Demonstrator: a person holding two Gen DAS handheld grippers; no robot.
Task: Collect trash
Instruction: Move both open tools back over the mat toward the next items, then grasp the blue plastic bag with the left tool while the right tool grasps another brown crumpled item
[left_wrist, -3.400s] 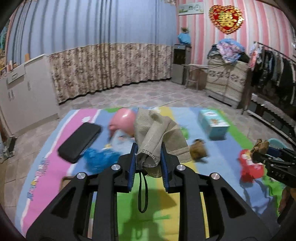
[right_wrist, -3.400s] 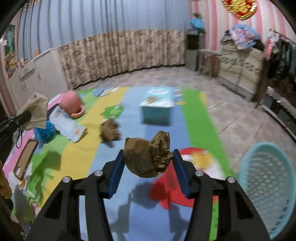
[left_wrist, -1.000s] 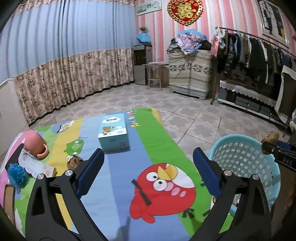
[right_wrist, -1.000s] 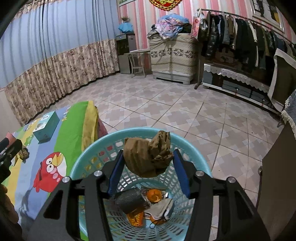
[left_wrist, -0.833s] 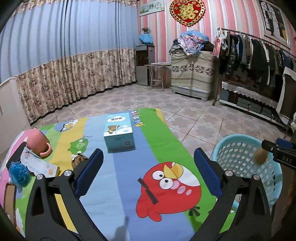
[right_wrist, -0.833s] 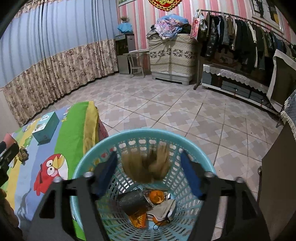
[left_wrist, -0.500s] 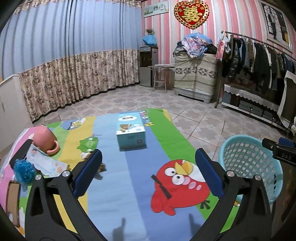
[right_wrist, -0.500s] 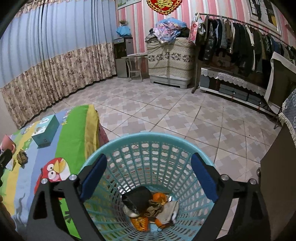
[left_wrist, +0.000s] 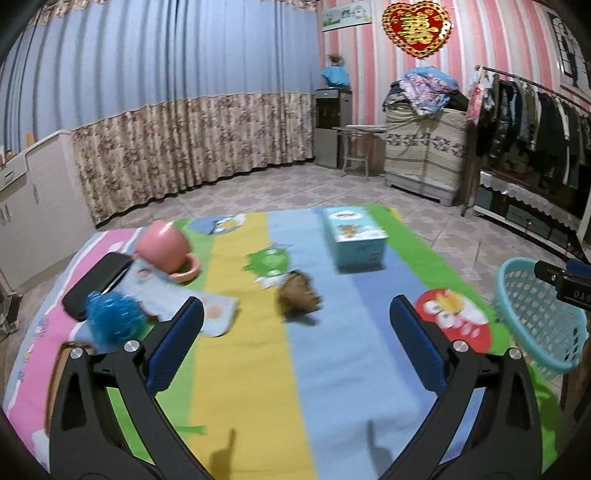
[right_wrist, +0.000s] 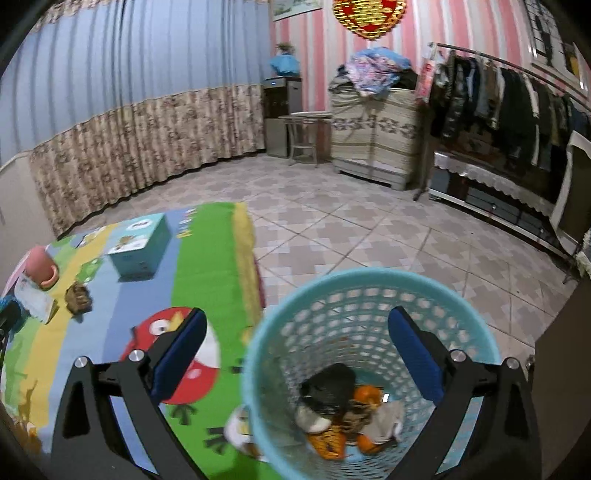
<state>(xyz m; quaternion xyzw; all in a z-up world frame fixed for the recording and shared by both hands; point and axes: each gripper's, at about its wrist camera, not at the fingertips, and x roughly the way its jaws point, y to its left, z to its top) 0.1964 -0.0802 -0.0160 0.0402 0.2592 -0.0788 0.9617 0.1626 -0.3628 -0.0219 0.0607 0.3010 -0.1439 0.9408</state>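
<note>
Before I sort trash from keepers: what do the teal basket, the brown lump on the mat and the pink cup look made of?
Teal basket: moulded plastic, smooth, with a lattice of holes in the wall. Brown lump: probably crumpled paper, matte and creased, though the blur leaves it open. Pink cup: smooth, faintly glossy; plastic or glazed ceramic, I cannot tell which.

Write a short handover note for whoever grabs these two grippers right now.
Left hand-held gripper: open, empty, over the play mat.
Right hand-held gripper: jaws have just been opening, nothing between them, above the basket.
Done: several pieces of trash, among them a brown paper wad, lie in the basket beside the mat.
Left: one brown paper wad mid-mat. The blue scrubber, pink cup and tissue box are also on the mat; judge whether they count.
</note>
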